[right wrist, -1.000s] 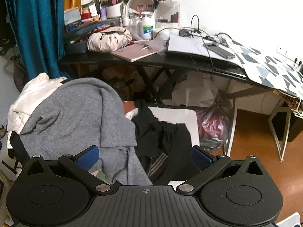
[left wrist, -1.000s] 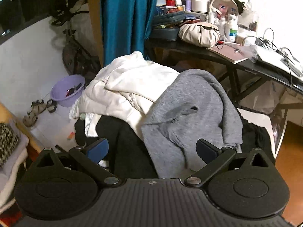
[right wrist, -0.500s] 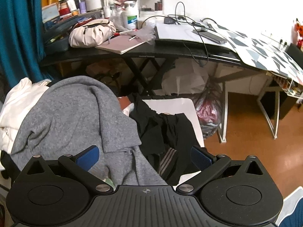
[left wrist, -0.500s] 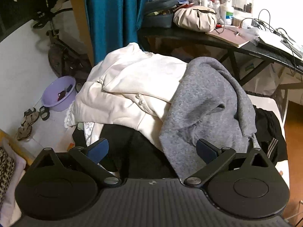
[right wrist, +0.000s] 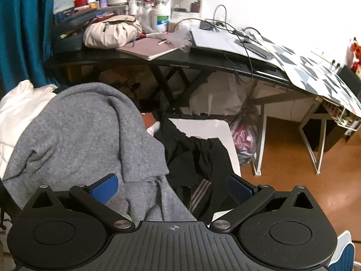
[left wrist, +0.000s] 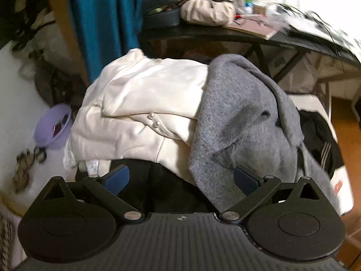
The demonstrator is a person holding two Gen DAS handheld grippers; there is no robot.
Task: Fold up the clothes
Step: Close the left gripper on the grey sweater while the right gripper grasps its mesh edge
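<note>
We are looking at a heap of clothes in which we are counting four garments: one grey sweater (left wrist: pixel 239 122), one white jacket (left wrist: pixel 144 103) lying just beside and partly under it, one black garment (left wrist: pixel 158 180) beneath both, and one black piece with pale stripes (right wrist: pixel 198 158) spilling onto the white table (right wrist: pixel 203 124). We are holding two grippers above the heap. The left gripper (left wrist: pixel 181 177) is hovering with its two fingers spread wide, gripping nothing. The right gripper (right wrist: pixel 172 187) is hovering over the sweater's hem, its two blue pads (right wrist: pixel 105 187) likewise standing wide apart and empty. One black desk (right wrist: pixel 180 61) is standing behind, crowded with one cream bag (right wrist: pixel 112 31) and bottles.
</note>
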